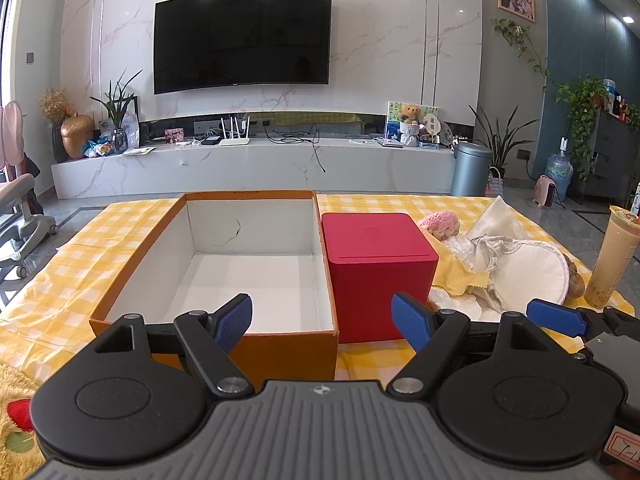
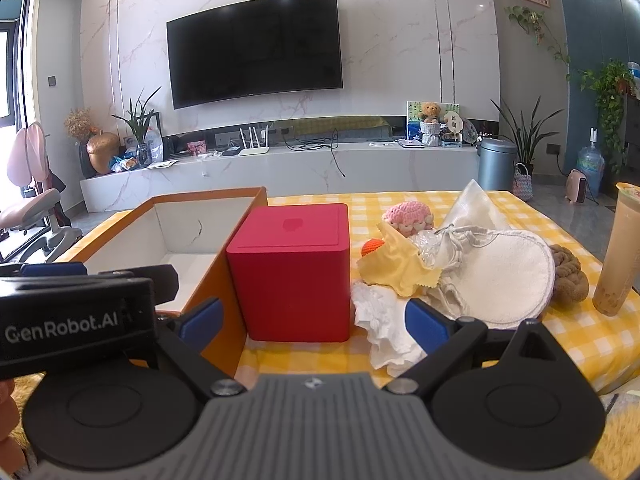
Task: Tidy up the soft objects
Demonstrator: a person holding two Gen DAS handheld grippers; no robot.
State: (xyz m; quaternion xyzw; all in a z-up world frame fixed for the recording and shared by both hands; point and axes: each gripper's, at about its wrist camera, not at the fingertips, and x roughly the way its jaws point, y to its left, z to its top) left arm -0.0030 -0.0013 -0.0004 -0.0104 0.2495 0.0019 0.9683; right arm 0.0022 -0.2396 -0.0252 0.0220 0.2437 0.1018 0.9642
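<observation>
Soft pile [image 2: 472, 268] sits right of frame beside my red box [image 2: 294, 272]; I see both grippers, left gripper [image 1: 322, 324] and right gripper [image 2: 314, 320], spread wide, seemingly empty.

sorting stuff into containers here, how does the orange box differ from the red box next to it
The orange box is open on top, showing an empty white inside; the red box is closed, with a lid seam on its top face. The orange box is long, wide and low, while the red box is compact, cube-like and stands slightly taller. The orange box looks like cardboard; the red box has a smooth, rounded-edge finish. Both sit side by side on the yellow checked cloth.
</observation>
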